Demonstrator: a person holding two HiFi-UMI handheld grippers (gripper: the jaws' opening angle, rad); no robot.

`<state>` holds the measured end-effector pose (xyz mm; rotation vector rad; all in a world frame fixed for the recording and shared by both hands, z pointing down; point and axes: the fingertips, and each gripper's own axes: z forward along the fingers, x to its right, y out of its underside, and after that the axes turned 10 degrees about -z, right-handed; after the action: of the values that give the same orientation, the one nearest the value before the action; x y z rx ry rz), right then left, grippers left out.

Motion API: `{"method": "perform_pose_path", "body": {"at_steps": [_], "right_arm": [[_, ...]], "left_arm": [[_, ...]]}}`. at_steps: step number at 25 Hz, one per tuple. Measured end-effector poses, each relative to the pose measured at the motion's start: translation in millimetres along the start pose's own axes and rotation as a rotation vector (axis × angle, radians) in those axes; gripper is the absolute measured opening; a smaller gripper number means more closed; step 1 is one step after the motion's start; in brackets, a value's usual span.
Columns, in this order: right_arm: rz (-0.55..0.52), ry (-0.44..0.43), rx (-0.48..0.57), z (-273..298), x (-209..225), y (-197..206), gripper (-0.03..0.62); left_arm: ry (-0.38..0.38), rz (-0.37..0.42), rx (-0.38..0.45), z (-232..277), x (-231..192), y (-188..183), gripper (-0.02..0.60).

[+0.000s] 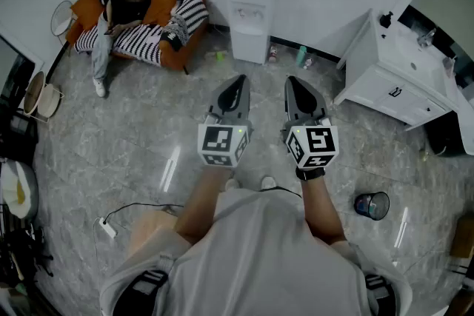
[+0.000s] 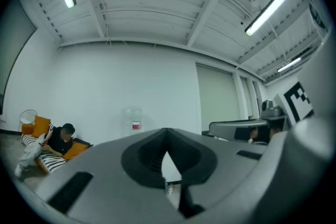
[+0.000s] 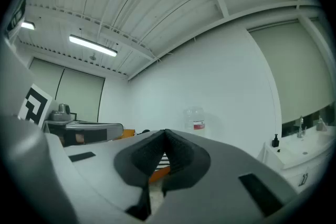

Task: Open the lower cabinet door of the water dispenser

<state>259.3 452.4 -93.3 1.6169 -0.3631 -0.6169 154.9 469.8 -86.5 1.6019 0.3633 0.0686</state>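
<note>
Head view: nothing of the task done yet. Far left, sofa [image 1: 167,48] against the wall, out of the way. Left hand-held gripper [image 1: 240,78] pinched closed, empty. Ahead across open floor [image 1: 148,152], water dispenser [image 1: 249,11] at the far wall, lower cabinet door [image 1: 250,48] seemingly closed, well apart. Right hand-held gripper [image 1: 290,80] likewise closed, empty. Far right, sink cabinet [image 1: 385,89], corner near the approach.

Straight lane: bare floor [image 1: 261,74] runs from left gripper [image 1: 237,79] & right gripper [image 1: 292,81] to the water dispenser [image 1: 250,22] at far centre, nothing btwn. Clutter at its foot: small item [image 1: 217,54] left, green bottle [image 1: 301,55] right. Sofa [image 1: 161,12] w/ 1 seated person [image 1: 118,11] blocks far left; white sink cabinet [image 1: 392,89] crowds far right. Near left: power strip [image 1: 108,227] & cable [image 1: 141,206]. Near right: blue container [image 1: 372,205].
</note>
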Motion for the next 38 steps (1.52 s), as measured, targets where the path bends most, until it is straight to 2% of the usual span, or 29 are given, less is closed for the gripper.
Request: {"method": "perform_pose_path", "body": {"at_steps": [6, 14, 21, 30, 38], "right_arm": [[0.002, 0.000, -0.005, 6.5, 0.1, 7.0, 0.011], [0.022, 0.012, -0.025, 26.7, -7.2, 15.4, 0.011], [0.102, 0.057, -0.027, 46.8, -6.4, 23.1, 0.011], [0.108, 0.044, -0.032, 79.8, -52.1, 22.5, 0.011], [0.094, 0.016, -0.076, 93.8, -92.6, 34.7, 0.011]], "left_arm": [[0.011, -0.048, -0.005, 3.5, -10.7, 4.3, 0.014], [0.020, -0.064, -0.012, 11.7, -35.3, 6.4, 0.014], [0.038, -0.068, -0.018, 16.9, -54.5, 8.7, 0.014], [0.033, -0.083, -0.033, 0.5, -103.3, 10.4, 0.014], [0.014, -0.138, -0.042, -16.7, -144.7, 20.8, 0.014]]}}
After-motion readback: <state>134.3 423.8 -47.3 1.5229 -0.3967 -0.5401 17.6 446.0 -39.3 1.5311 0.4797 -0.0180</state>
